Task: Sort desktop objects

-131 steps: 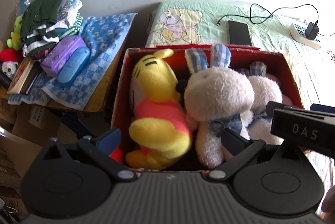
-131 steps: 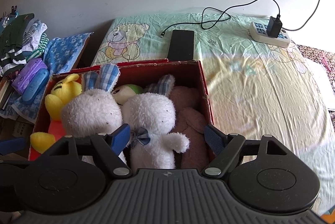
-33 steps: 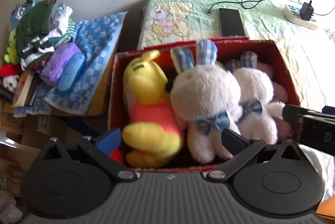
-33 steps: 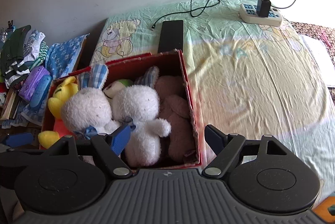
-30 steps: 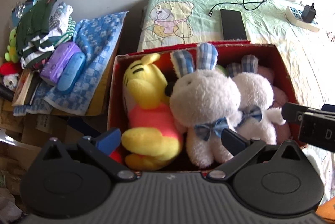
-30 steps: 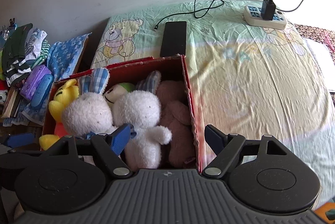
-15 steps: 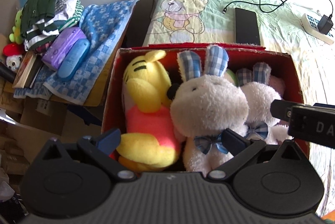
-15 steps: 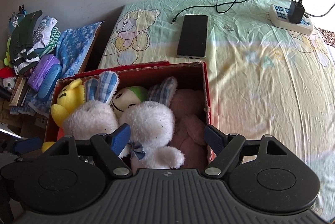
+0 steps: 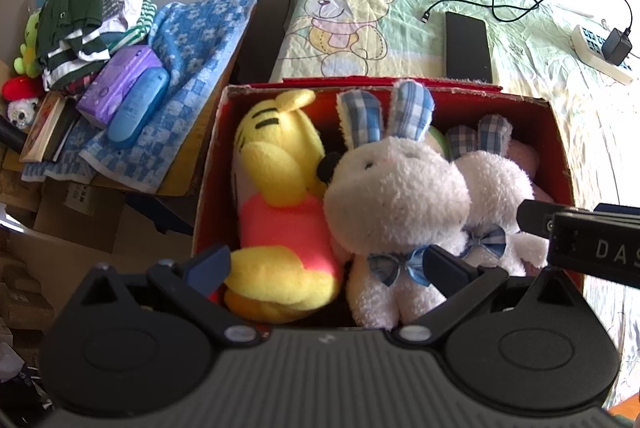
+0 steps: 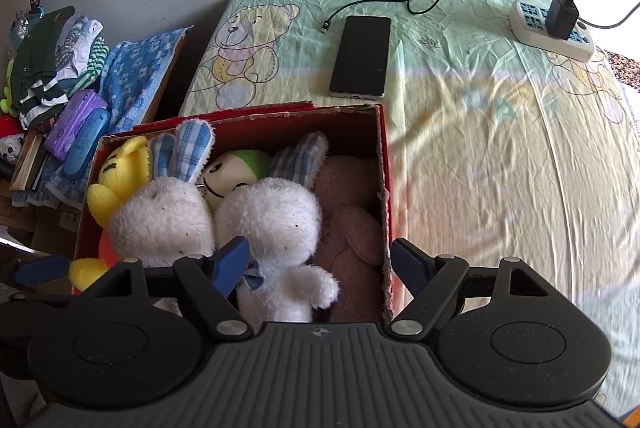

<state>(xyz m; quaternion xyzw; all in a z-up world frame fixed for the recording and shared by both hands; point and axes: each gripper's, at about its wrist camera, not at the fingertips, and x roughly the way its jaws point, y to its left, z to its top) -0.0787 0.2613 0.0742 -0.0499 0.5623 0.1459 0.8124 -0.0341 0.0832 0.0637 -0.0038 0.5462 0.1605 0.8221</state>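
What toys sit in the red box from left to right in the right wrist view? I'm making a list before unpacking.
yellow plush → larger white rabbit → smaller white rabbit → pink plush. A small green-capped toy behind the rabbits is left out, since its place overlaps theirs.

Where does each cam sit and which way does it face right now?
Left wrist: on the left gripper, above the red box, looking down at the yellow plush and the larger white bunny; own open fingers show, and the right gripper's body at right.
Right wrist: on the right gripper, over the box's right end, facing the smaller white bunny, the pink plush and the bedsheet; own open fingers show.
Shared: box, plushes, phone, power strip.
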